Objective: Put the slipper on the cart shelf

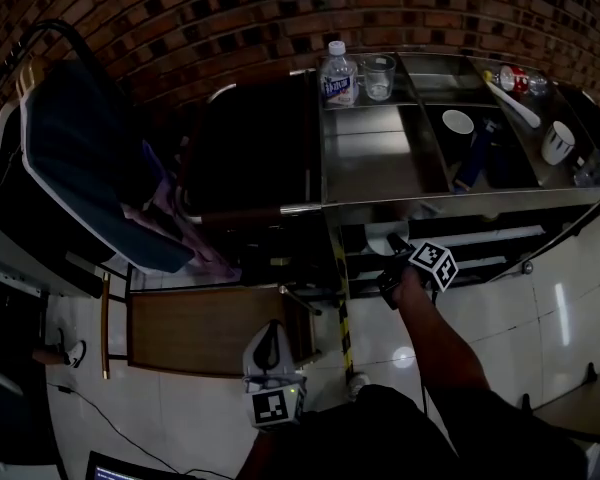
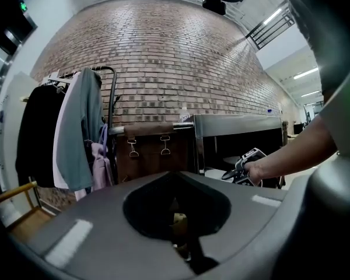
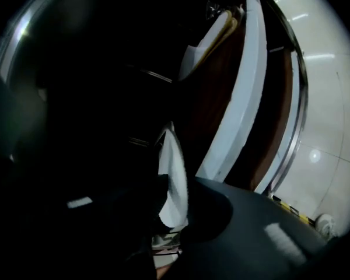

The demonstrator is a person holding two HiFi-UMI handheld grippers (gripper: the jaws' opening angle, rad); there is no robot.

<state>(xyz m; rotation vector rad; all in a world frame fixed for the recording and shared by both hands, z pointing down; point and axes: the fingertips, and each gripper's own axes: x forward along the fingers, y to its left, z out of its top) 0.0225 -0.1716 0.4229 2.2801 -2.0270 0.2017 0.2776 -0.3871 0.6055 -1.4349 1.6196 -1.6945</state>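
A steel cart stands ahead of me. My right gripper reaches in under its top, at the level of a lower shelf. In the right gripper view a thin white slipper stands on edge between the jaws of that gripper, which close against it; the cart's inside around it is very dark. My left gripper hangs low in front of me, well short of the cart, with its jaws together and nothing in them. From the left gripper view, the right gripper shows at the cart.
On the cart top stand a water bottle, a glass and two white cups. A clothes rack with hanging garments fills the left. A brown wooden stand sits low between rack and cart. Striped tape marks the floor.
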